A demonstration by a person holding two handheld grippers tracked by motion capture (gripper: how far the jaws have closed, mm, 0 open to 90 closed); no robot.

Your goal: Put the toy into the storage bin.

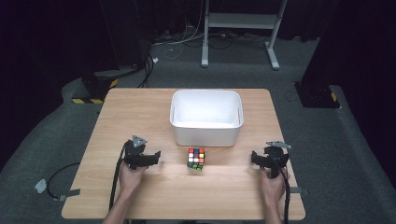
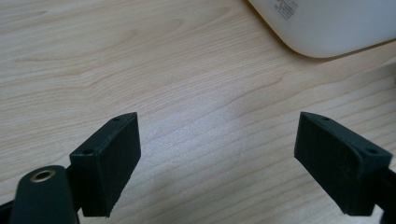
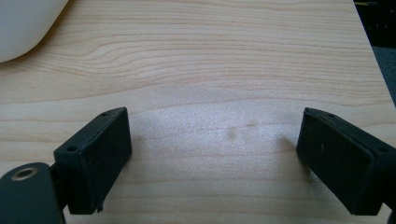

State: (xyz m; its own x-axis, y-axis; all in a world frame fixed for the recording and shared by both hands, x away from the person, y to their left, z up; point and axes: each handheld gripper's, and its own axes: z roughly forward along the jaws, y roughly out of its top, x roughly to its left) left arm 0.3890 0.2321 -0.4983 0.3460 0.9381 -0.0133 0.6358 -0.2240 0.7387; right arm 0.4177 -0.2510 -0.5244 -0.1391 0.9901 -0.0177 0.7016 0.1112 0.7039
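Observation:
A scrambled colour cube (image 1: 196,159) lies on the wooden table (image 1: 140,112), just in front of a white plastic bin (image 1: 205,135). My left gripper (image 1: 141,156) rests on the table to the cube's left, held in a hand. In the left gripper view its jaws (image 2: 217,154) stand apart over bare wood, with a corner of the bin (image 2: 327,23) at the upper right. My right gripper (image 1: 270,156) rests to the cube's right, also hand-held. Its jaws (image 3: 212,154) are spread wide with nothing between them, and the bin's corner (image 3: 23,23) sits at the upper left.
The bin looks empty from above. The table's right edge lies close to the right gripper. Black cables trail from both grippers off the front edge. Beyond the table are grey carpet, a white frame's legs (image 1: 273,56) and dark stands.

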